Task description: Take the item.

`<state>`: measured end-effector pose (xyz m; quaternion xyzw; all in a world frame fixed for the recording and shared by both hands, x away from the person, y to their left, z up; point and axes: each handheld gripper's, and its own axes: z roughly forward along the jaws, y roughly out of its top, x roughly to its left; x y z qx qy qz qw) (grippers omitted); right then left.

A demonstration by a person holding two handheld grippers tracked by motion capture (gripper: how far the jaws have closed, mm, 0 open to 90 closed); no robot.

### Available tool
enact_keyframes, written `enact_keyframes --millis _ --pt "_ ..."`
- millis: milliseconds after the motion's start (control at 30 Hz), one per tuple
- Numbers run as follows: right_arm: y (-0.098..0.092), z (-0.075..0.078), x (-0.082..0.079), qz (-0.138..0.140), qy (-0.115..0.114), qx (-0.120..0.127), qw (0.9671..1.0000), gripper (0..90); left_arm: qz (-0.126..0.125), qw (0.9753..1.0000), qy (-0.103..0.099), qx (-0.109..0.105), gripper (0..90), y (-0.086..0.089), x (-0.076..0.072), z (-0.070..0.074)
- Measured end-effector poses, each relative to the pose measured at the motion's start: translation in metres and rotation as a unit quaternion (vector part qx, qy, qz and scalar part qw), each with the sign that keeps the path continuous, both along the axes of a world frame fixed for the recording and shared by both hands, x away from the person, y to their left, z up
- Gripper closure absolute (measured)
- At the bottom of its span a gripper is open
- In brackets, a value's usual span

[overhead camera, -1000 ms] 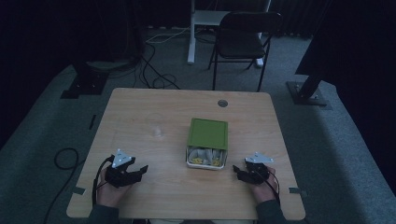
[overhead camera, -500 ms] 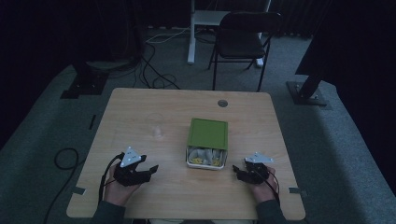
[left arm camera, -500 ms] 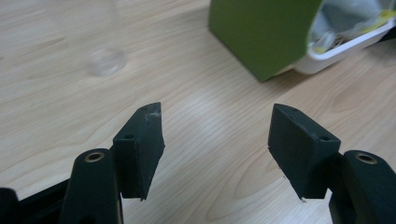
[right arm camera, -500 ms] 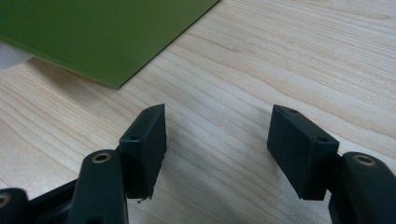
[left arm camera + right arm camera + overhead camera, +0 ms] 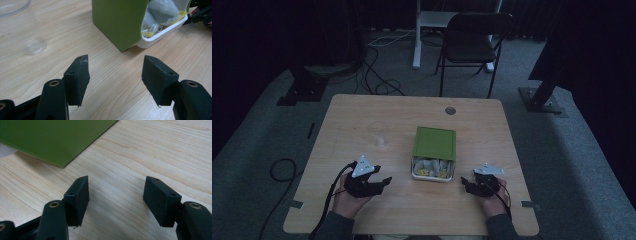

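resting on a pale wooden table, two hand-held grippers sit on either side of a box of tea bags. the box is a white tray with a green lid slid back toward the far edge, so its near end is uncovered and small wrapped tea bags show inside. the box lies a little right of the table's middle, its long axis running from the person toward the far side.

the left gripper sits near the front edge, just left of the box and apart from it, its jaws wide and holding nothing. in the left gripper view the jaws frame bare wood, with the box ahead and to the right, its open end toward the right edge of that view. a clear plastic cup stands ahead and to the left, well apart from the box.

the right gripper rests near the front edge, just right of the box's open end, jaws also wide and holding nothing. in the right gripper view a corner of the green lid lies ahead and to the left.

both grippers are about equally near; judging by how they lie, the right one sits slightly closer to the exposed tea bags, which lie to its left and a little forward.
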<state>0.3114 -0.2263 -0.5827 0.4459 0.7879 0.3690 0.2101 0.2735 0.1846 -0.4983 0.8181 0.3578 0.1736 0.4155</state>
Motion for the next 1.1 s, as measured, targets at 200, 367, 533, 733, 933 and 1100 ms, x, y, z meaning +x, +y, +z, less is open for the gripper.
enact_keyframes --millis 200,367,533,733,933,1100 --pt "0.0 0.0 0.0 0.0 0.0 0.0 1.0 36.9 -0.016 0.9998 -0.008 0.002 40.8 -0.01 0.001 0.005" --pt "0.0 0.0 0.0 0.0 0.0 0.0 1.0 36.9 -0.029 0.9996 -0.006 -0.001 43.1 -0.017 0.003 0.005" --pt "0.0 0.0 0.0 0.0 0.0 0.0 1.0 36.9 -0.049 0.9988 -0.003 -0.007 45.8 -0.03 0.003 0.005" --pt "0.0 0.0 0.0 0.0 0.0 0.0 1.0 36.9 -0.061 0.998 0.001 -0.017 47.2 -0.038 0.005 0.007" --pt "0.0 0.0 0.0 0.0 0.001 0.0 1.0 36.8 -0.072 0.9973 -0.001 -0.014 46.4 -0.045 0.006 0.008" --pt "0.001 0.0 0.0 0.001 0.0 0.0 1.0 36.7 -0.086 0.9961 -0.002 -0.02 46.5 -0.051 0.004 0.009"
